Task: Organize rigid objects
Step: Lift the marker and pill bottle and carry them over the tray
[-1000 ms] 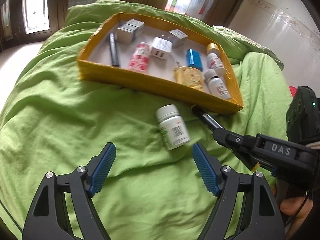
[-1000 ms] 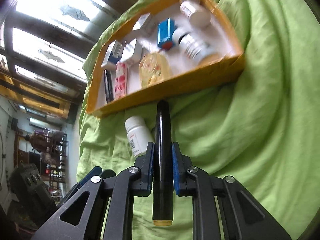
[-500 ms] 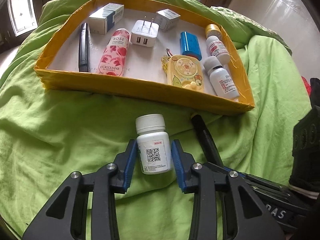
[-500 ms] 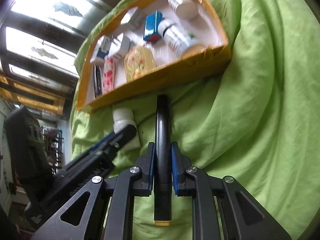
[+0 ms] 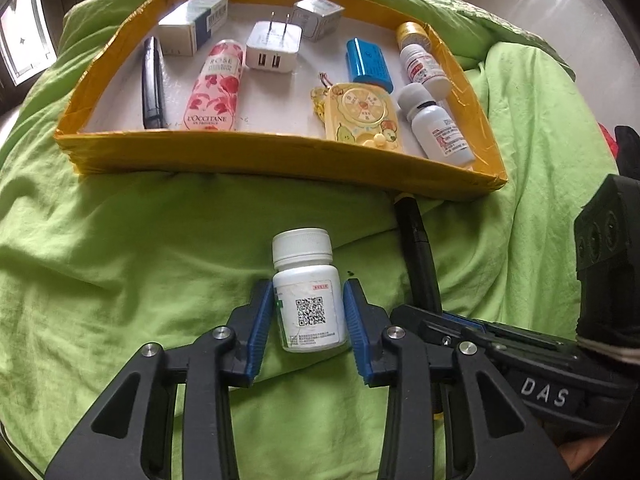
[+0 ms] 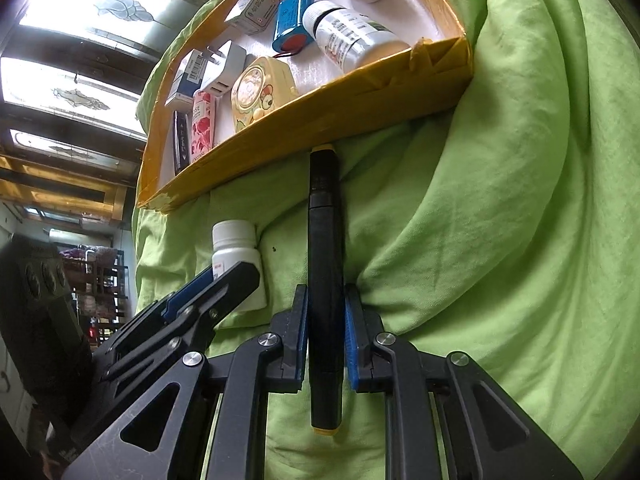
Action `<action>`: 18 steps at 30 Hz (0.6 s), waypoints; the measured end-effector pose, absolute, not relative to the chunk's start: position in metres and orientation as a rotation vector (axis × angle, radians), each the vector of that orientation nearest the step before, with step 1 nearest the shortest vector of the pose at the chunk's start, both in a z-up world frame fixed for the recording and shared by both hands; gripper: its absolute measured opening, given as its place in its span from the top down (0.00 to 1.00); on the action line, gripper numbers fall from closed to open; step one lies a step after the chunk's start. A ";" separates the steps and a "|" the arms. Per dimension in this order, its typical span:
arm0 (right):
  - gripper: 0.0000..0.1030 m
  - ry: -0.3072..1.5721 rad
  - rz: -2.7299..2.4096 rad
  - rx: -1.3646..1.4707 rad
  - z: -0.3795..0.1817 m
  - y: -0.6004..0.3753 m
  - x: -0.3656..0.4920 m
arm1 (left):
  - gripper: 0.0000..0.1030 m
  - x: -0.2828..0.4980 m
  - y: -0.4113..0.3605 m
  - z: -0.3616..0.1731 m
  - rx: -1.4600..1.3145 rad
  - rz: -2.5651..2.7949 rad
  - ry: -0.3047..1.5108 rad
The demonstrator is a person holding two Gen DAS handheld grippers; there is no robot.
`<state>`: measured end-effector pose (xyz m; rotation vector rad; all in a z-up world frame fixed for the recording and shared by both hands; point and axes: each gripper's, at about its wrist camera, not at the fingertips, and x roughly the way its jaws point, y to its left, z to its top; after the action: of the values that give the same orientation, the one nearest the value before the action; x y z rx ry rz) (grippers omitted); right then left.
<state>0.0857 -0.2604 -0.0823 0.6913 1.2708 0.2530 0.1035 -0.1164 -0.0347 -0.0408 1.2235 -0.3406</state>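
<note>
A white pill bottle point(image 5: 308, 292) with a QR label lies on the green blanket, cap toward the yellow tray point(image 5: 280, 160). My left gripper point(image 5: 308, 316) is shut on the bottle's body. It also shows in the right wrist view point(image 6: 236, 256). A black marker point(image 6: 325, 280) with yellow ends points at the tray's front wall. My right gripper point(image 6: 325, 332) is shut on the marker, low on the blanket. The marker shows in the left wrist view point(image 5: 418, 256) just right of the bottle, with the right gripper point(image 5: 448, 320) beside my left one.
The tray holds a rose tube point(image 5: 214, 88), a black pen point(image 5: 152, 84), a white charger point(image 5: 274, 50), boxes, a blue battery point(image 5: 368, 64), a yellow toy point(image 5: 360, 116) and small bottles point(image 5: 436, 128). Green blanket point(image 5: 120, 260) lies all around; a tiled wall stands at right.
My left gripper moved in over the pill bottle and closed on it. The right gripper kept its hold on the marker, and its tip came nearer the tray's front wall.
</note>
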 end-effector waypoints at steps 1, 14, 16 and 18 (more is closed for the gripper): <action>0.86 1.271 0.254 0.679 -0.082 -0.259 0.086 | 0.69 0.105 -0.117 -0.037 -0.040 -0.335 1.224; 0.86 1.165 0.331 0.587 -0.052 -0.248 0.084 | 0.70 0.094 -0.074 0.005 -0.180 -0.353 1.101; 0.86 1.155 0.341 0.599 -0.049 -0.249 0.082 | 0.70 0.096 -0.068 0.014 -0.185 -0.352 1.084; 0.86 1.142 0.354 0.613 -0.045 -0.251 0.081 | 0.70 0.102 -0.066 0.020 -0.186 -0.345 1.069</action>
<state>0.0806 -0.2511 -0.0454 0.6129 1.1417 0.3543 0.1016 -0.0665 0.0204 -0.1861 1.0690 -0.3452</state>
